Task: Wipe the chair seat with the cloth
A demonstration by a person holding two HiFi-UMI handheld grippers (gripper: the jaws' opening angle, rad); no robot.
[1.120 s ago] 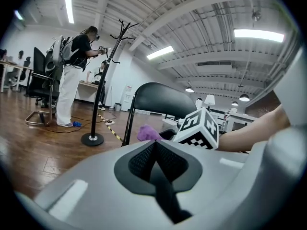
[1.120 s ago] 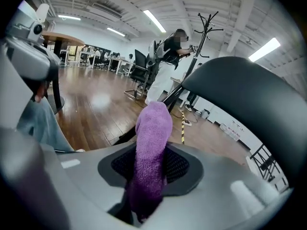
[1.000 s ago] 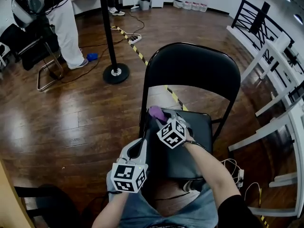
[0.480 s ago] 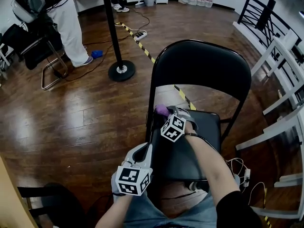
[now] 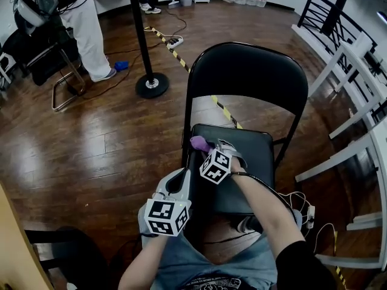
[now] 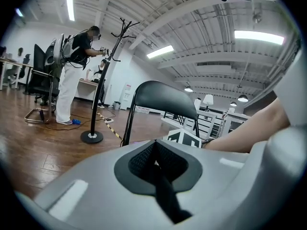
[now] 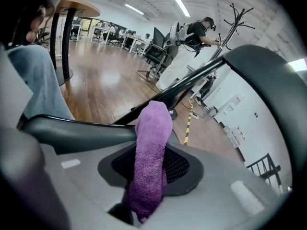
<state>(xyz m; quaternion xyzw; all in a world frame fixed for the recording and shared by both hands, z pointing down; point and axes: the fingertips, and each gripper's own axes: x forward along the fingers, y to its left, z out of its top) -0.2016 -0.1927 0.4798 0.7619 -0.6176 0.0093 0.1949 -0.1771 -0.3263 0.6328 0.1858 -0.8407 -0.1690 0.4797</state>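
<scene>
A black folding chair stands in front of me, its seat dark and padded, its backrest upright behind it. A purple cloth lies at the seat's back left corner, with my right gripper shut on it. In the right gripper view the cloth sticks out from between the jaws, next to the seat edge and the backrest. My left gripper hovers off the seat's front left corner. Its jaws are shut with nothing in them.
A coat stand with a round base rises at the back left. Near it are a person in white trousers and an office chair. White railings line the right. A power strip and cables lie on the floor by the chair.
The head view swayed a little. The right gripper keeps the cloth at the seat's back left corner, and the left gripper stays by the front left corner.
</scene>
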